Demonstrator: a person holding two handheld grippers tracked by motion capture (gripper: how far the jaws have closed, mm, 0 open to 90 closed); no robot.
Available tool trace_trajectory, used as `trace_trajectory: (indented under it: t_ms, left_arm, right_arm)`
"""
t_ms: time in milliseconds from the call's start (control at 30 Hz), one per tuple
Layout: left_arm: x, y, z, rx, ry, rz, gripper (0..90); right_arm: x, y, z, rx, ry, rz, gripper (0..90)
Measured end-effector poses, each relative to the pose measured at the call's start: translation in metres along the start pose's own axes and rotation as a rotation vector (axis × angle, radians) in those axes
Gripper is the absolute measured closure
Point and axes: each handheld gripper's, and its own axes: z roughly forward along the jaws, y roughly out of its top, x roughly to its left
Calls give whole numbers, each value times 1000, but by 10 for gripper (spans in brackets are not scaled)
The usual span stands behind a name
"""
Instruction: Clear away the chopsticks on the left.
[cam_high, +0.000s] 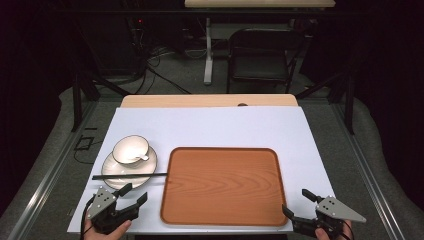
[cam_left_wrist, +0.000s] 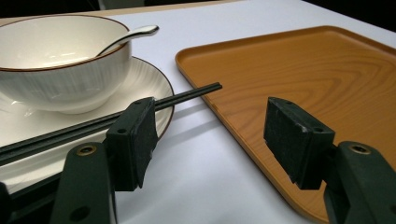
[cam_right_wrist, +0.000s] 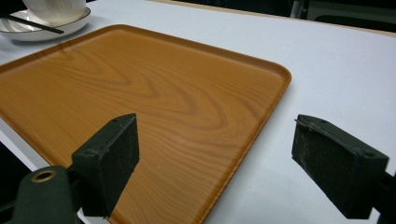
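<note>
The table (cam_high: 210, 122) carries a white sheet that reaches its near edge, with a strip of bare wood showing at the far edge. The wooden tray (cam_high: 223, 186) is the biggest thing on it, lying bare by the near edge, a little right of centre. Left of the tray sits the white saucer (cam_high: 111, 169), and on it the white bowl (cam_high: 131, 150) with a spoon (cam_left_wrist: 133, 35) leaning inside; the spoon's bowl end is hidden below the rim. A pair of black chopsticks (cam_high: 129, 175) lies across the saucer's near rim, its tip just over the tray's left edge.

My left claw (cam_high: 136, 193) hovers at the near left corner, just short of the saucer, jaws spread wide with nothing between them. In the left gripper view one jaw covers part of the chopsticks, and their far end is cut off by the frame. My right claw (cam_high: 296, 203) sits at the near right corner beside the tray, also wide open and holding nothing.
</note>
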Motion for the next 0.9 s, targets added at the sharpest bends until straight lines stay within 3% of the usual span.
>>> trace_trajectory:
  t_ms: [133,533,633,800,900]
  left_arm:
    - [2,0,-2,-11,28,-12,343]
    - [5,-1,-6,-37,54,-9,327]
    - [8,0,-7,-45,48,-35,329]
    - [13,6,-10,-43,103,-31,330]
    - [17,9,-12,-45,115,-33,328]
  right_arm:
    - [0,0,0,-5,3,9,145]
    - [3,1,1,2,-6,-4,145]
    - [2,1,1,5,-5,2,145]
    - [2,1,1,6,-7,3,145]
    - [2,1,1,5,-8,1,145]
